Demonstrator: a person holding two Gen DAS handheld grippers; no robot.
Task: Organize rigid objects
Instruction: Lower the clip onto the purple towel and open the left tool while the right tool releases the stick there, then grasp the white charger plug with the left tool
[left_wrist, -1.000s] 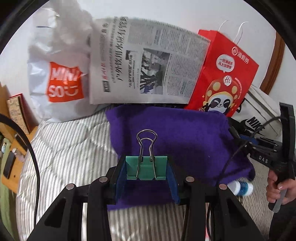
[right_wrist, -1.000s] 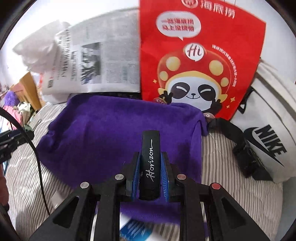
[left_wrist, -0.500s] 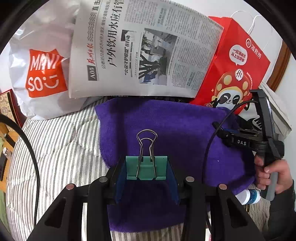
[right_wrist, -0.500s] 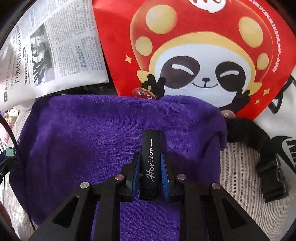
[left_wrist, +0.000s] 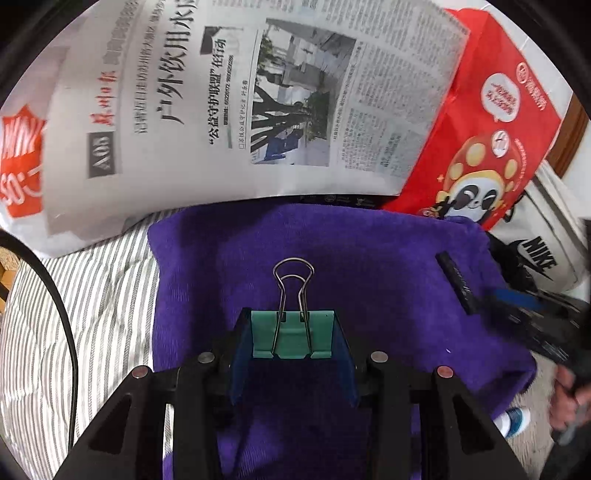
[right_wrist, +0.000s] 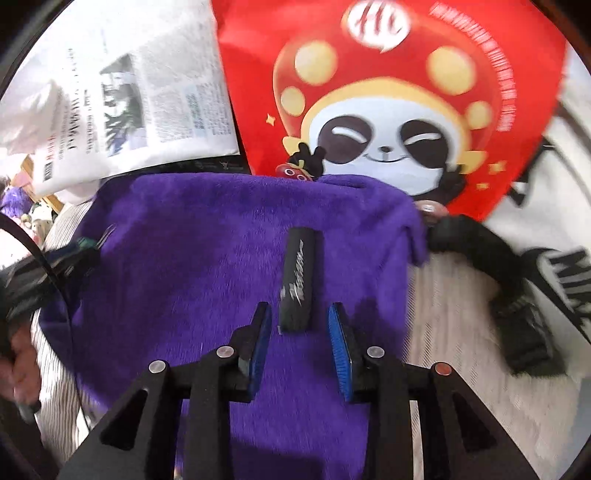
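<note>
R gripper (right_wrist: 299, 332): jaws opening, pads apart w/ nothing pressed btwn them; black bar only just ahead of the tips, so prob. just let go

Black bar (right_wrist: 298, 282): lies flat on purple towel (right_wrist: 184, 258), toward its far right corner, long axis running away from cam; silver script on top, blurred here, not legible; same bar seen from L cam (left_wrist: 458, 282) near towel's right edge, angled

L gripper (left_wrist: 291, 334): clamped on green binder clip (left_wrist: 291, 332) by its body, blue pads on both sides; wire handles stick out fwd past the tips, prob. held that way so clip can go down flat; hangs over towel's middle/near part, not set down yet

Towel: spread on striped bedding (left_wrist: 92, 314), far edge against the bags; prob. serves as the collecting spot for the rigid items, soft so nothing slides

Newspaper (left_wrist: 240, 110): propped behind towel's far edge; big Chinese headline, "A08" page tag at left, photo of tree trunks

Red bag (right_wrist: 388, 110): behind towel's far right corner; panda in mushroom cap, Chinese txt in speech bubble, too blurred to read

White bag (left_wrist: 22, 166): far left, orange patch, partial "MINI SO"

Nike bag (left_wrist: 543, 254): off towel's right edge, "NIKE" + swoosh

Small bottle (left_wrist: 513, 421): white w/ blue, by towel's near right corner, on bedding; prob. not sorted yet
</note>
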